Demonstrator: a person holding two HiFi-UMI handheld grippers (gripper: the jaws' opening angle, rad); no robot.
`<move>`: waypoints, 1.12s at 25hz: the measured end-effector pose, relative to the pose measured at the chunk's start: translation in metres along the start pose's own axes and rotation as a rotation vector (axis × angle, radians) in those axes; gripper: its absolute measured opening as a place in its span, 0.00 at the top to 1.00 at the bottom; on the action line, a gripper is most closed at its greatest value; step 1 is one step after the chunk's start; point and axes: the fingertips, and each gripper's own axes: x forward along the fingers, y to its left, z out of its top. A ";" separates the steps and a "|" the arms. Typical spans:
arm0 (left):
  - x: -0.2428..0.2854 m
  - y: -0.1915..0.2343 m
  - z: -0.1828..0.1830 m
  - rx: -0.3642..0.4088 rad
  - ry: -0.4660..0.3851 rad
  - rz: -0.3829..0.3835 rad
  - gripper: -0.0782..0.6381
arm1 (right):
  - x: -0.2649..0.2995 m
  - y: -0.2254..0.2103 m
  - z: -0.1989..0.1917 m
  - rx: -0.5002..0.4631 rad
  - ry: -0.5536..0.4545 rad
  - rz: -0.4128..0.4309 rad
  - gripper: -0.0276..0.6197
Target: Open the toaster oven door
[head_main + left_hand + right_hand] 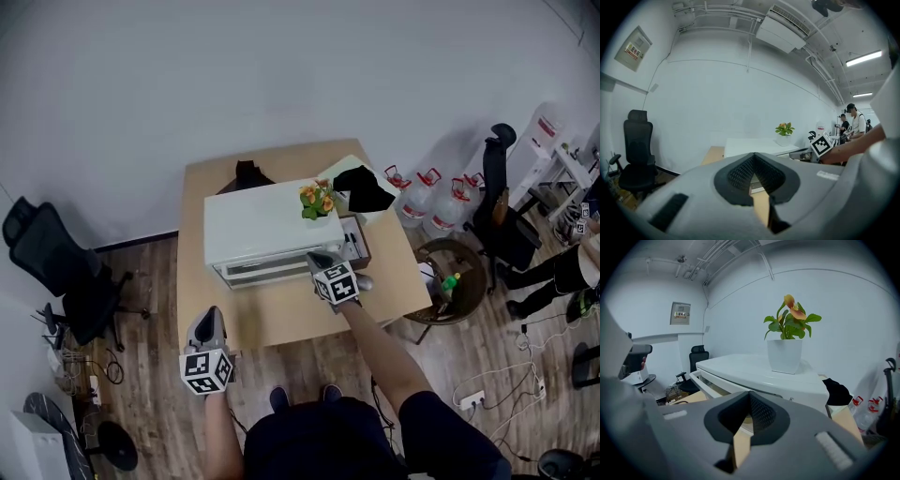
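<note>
Overhead, a person stands at a wooden counter (281, 323) on which a white toaster oven (262, 225) sits with its door side facing them. A small potted plant (317, 200) with orange blooms rests on the oven's top near the right end, and a black cloth (364, 190) lies on the counter just beyond that end.

The right tool (319, 255) is held at the oven's front right corner, its tip just beside the door's upper edge. In the right gripper view the right tool (749, 393) has its jaws together at the tips with nothing between them. The toaster oven (754, 369) fills the middle of that frame, with the plant (787, 324) above and the handle rail running along the door at left. Whether the door is ajar cannot be told from these views.

The left tool (211, 312) hangs at the counter's near left edge, well apart from the oven. The left gripper view shows the left tool (753, 154) likewise closed at the tips and empty, pointing across the counter toward the toaster oven (750, 144) and plant (784, 129).

A black office chair (56, 262) stands to the left on the wood floor. Water bottles (417, 202) are grouped against the wall to the right.
</note>
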 end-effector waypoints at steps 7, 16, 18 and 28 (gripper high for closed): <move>-0.003 -0.001 0.002 0.033 0.000 0.010 0.89 | -0.003 0.004 -0.001 -0.001 -0.025 -0.004 0.94; -0.006 -0.007 0.004 0.017 -0.010 -0.002 0.89 | -0.009 0.008 -0.006 -0.016 -0.031 -0.008 0.94; -0.006 -0.008 0.006 0.017 -0.013 -0.006 0.89 | -0.010 0.009 -0.007 -0.011 -0.034 -0.008 0.94; -0.013 -0.012 0.012 -0.022 -0.033 -0.021 0.89 | -0.018 0.015 -0.014 -0.012 -0.044 -0.018 0.94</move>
